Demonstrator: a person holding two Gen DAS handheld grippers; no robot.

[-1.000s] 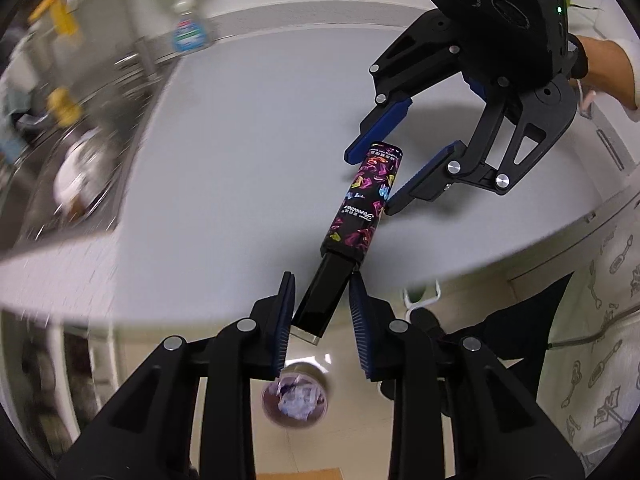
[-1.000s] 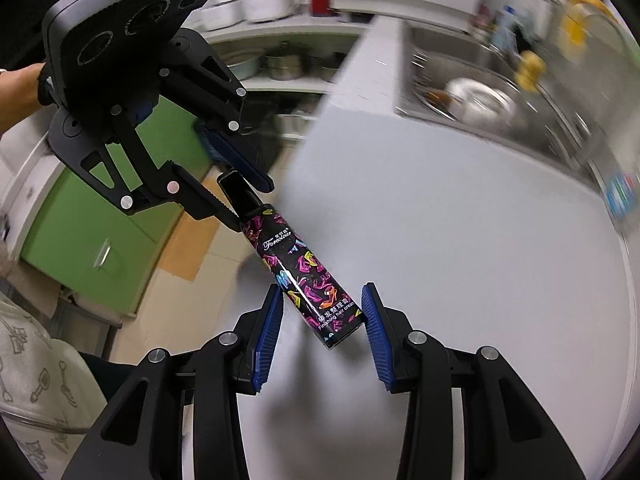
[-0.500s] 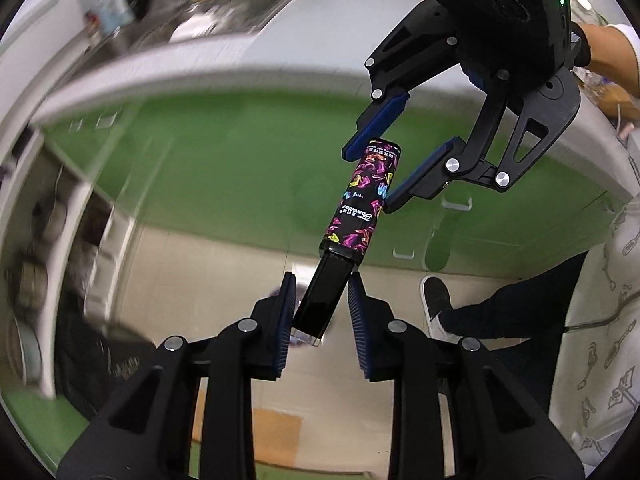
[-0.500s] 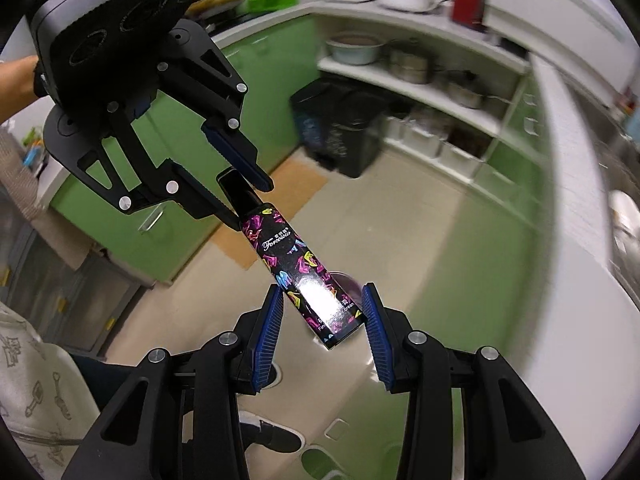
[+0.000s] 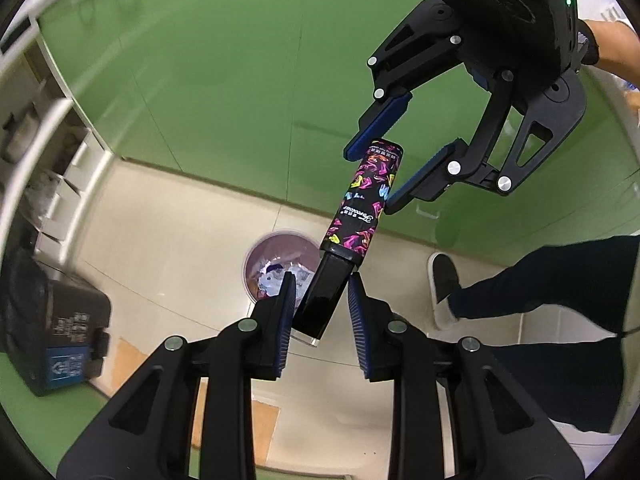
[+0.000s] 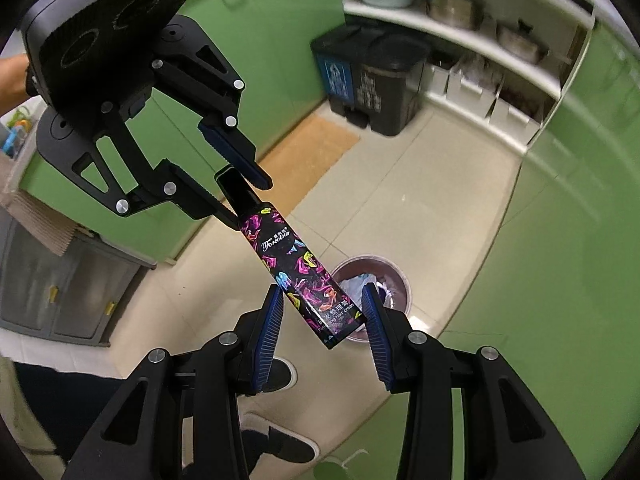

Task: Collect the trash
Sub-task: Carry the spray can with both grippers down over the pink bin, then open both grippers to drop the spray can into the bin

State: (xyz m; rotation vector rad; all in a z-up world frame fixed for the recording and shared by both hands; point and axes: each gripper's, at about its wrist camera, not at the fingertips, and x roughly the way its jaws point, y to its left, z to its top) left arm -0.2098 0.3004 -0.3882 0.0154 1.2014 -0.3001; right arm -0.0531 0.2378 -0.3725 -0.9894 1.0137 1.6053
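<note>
Left wrist: left gripper (image 5: 320,312) clamps hair-cream tube (image 5: 360,216) by its black cap, above purple trash bin (image 5: 256,256) | Right wrist: right gripper (image 6: 322,320) clamps tube's patterned end, left gripper opposite, bin on floor below.

The tube (image 5: 362,204) hangs in the air between the two tools, each tool at one end: the left tool (image 5: 320,308) at the cap end, the right tool (image 6: 322,316) at the flat end. Below the tube, on the floor (image 6: 448,184), stands a small bin (image 6: 394,276) with crumpled waste in it. Cabinet doors (image 5: 224,60) rise behind the bin. In the right wrist view, two larger bins (image 6: 376,76) stand farther off at the shelves (image 6: 492,60), with a mat (image 6: 312,148) before them. A person's shoes (image 6: 280,376) stand on the floor near the small bin.
</note>
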